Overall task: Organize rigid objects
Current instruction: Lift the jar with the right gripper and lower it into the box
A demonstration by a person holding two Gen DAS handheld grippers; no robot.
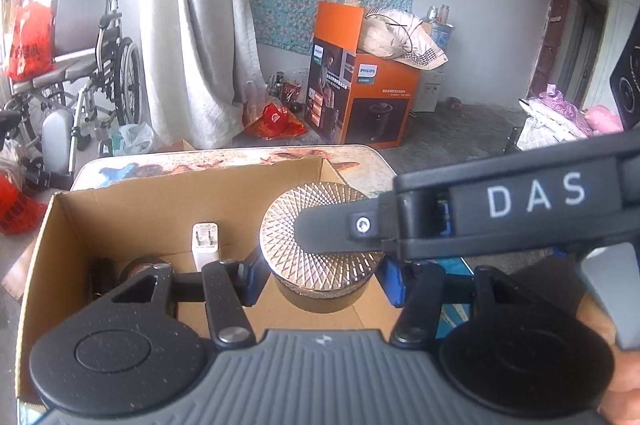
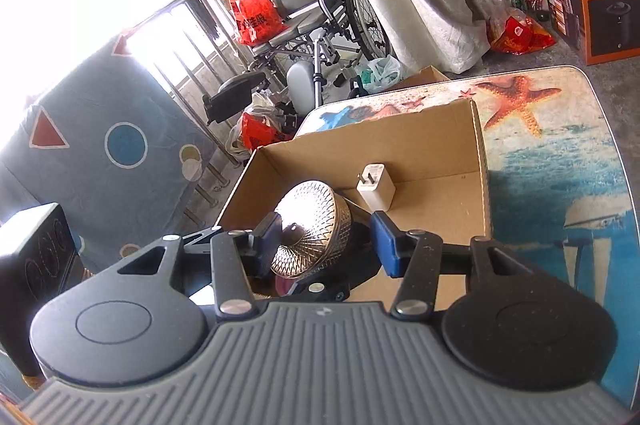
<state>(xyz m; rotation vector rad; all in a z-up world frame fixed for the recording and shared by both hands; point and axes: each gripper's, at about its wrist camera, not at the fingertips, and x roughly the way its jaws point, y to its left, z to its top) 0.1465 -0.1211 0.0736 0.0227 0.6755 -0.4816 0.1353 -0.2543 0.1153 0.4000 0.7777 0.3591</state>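
A round tin with a shiny patterned lid (image 1: 288, 221) hangs above an open cardboard box (image 1: 120, 209). My left gripper (image 1: 320, 279) is shut on the tin's dark body, a blue pad on each side. My right gripper (image 2: 326, 245) comes in from the right and is turned on its side. One of its fingers (image 1: 320, 229) lies across the lid (image 2: 316, 209), and its other pad meets the tin's dark base. A white charger plug (image 2: 376, 187) stands on the box floor (image 2: 440, 209).
A dark round object (image 1: 140, 265) lies in the box's left corner. The box sits on a table with a starfish beach print (image 2: 540, 145). A black case with ring marks (image 2: 36, 265) stands at the left. A wheelchair (image 2: 320, 5) and an orange carton (image 1: 360, 93) are on the floor beyond.
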